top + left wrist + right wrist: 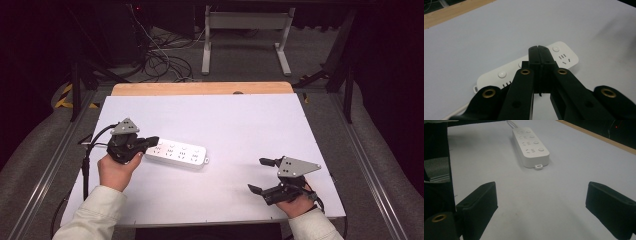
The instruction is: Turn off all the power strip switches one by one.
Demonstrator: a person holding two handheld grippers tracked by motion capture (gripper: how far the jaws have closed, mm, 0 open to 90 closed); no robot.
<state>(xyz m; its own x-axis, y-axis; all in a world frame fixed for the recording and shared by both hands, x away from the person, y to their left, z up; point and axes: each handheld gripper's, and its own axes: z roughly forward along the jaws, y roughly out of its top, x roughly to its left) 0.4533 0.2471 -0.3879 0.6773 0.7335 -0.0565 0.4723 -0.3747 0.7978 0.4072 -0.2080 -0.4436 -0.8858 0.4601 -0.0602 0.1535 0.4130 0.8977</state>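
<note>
- Pale cream sleeves (pixel 95 212) are seen at the near edge of the high view, one forearm coming in at each lower corner.
- The right gripper (pixel 261 175) is held low over the white table top (pixel 240 125) near its front right corner; its jaws are spread wide apart with nothing between them, and in the right gripper view (pixel 541 202) bare white surface is seen in the gap.
- The grey three-cornered plate (pixel 296 166) is carried on top of the right gripper, above the right hand (pixel 295 202).
- The left gripper (pixel 154 141) is gripped by the left hand (pixel 116 170) at the left side of the table; its jaws are pressed together, and in the left gripper view (pixel 539 53) they are seen closed over the top of the power strip, hiding its middle part. Whether the tips touch it cannot be told.
- A black cable (pixel 90 145) is trailed from the left gripper over the table's left edge.
- The white power strip (pixel 177 153) is laid flat, left of the table's centre, well apart from the right gripper; rows of sockets and round buttons are seen on it in the right gripper view (pixel 530 143).
- A wooden strip (pixel 200 88) is exposed along the far table edge.
- Beyond it, tangled cables (pixel 160 60) and a white metal frame (pixel 245 35) are seen on the grey floor.
</note>
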